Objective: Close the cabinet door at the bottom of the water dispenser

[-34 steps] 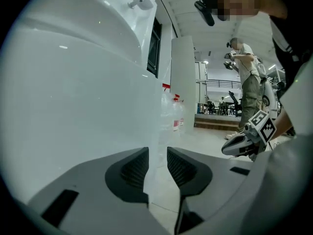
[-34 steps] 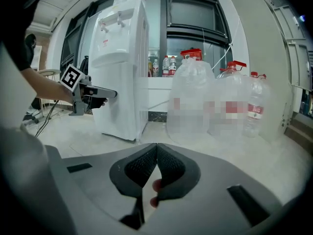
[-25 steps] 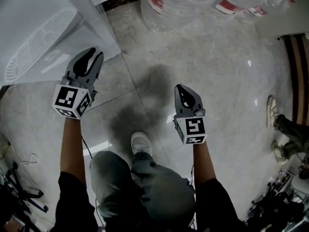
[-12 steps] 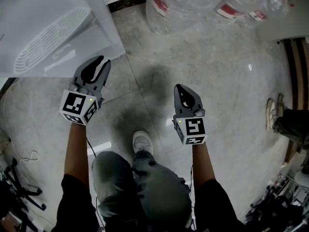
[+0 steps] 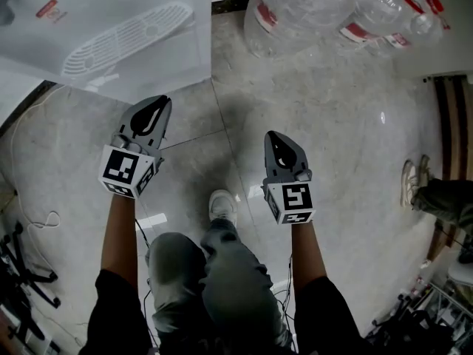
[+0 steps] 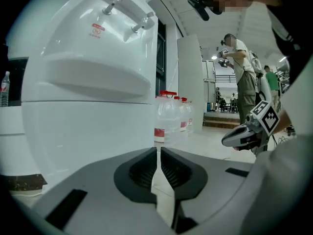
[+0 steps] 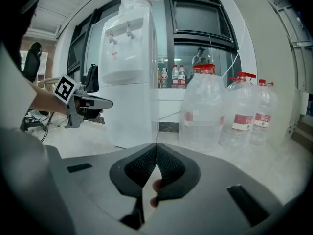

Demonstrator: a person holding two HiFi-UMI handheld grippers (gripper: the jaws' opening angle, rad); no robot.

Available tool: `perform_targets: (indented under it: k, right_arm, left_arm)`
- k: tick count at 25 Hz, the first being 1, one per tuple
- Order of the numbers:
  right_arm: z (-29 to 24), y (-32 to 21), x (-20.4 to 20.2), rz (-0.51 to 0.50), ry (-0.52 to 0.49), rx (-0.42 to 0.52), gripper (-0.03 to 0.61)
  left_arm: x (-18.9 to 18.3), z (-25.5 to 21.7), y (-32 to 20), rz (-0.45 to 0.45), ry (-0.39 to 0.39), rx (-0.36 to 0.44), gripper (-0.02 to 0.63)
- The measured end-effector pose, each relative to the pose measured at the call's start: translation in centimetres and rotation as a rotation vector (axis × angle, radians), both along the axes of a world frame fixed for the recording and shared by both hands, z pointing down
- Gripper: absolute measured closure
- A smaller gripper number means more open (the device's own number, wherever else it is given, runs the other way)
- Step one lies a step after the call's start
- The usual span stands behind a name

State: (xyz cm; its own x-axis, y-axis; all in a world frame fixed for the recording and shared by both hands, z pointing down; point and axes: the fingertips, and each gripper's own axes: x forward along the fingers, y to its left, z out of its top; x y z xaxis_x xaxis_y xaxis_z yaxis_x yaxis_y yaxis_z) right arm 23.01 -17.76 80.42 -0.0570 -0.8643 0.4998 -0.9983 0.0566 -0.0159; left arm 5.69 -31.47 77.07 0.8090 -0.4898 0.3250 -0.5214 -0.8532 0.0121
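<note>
The white water dispenser [image 5: 111, 28] fills the head view's upper left and stands close ahead in the left gripper view [image 6: 88, 106]. Its lower front panel [image 6: 83, 136] looks flat and flush there. My left gripper [image 5: 157, 102] hangs just in front of it without touching; its jaws [image 6: 159, 150] are closing, down to a thin slit with nothing between them. My right gripper [image 5: 272, 135] is in mid-air over the floor, farther from the dispenser [image 7: 129, 82], jaws [image 7: 156, 146] shut and empty. Each gripper shows in the other's view: the right [image 6: 244, 136], the left [image 7: 98, 103].
Several large clear water bottles [image 5: 295, 6] stand on the floor right of the dispenser, also in the right gripper view [image 7: 203, 111]. My own shoe [image 5: 222, 205] is between the grippers. Another person's feet [image 5: 410, 180] are at the right edge. A cable [image 5: 29, 220] lies at left.
The left gripper's jaws have gone from clearly apart to almost together. Both grippers have lifted, and the left one has drawn a little away from the dispenser's front.
</note>
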Motion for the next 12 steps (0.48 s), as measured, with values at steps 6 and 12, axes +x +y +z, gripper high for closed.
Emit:
perform_targets:
  k: [6,12]
  right_arm:
    - [-4.1,-0.4,-2.0,-0.02,-0.008,-0.001,0.565]
    - [-10.0,-0.8,-2.6,-0.017,-0.021,0.001,0.566]
  left_arm:
    - [-2.5,-2.8,0.9,-0.037,-0.009,-0.028,0.592]
    - [-3.2,-7.4,2.0,-0.06,-0.004,-0.076,0.597]
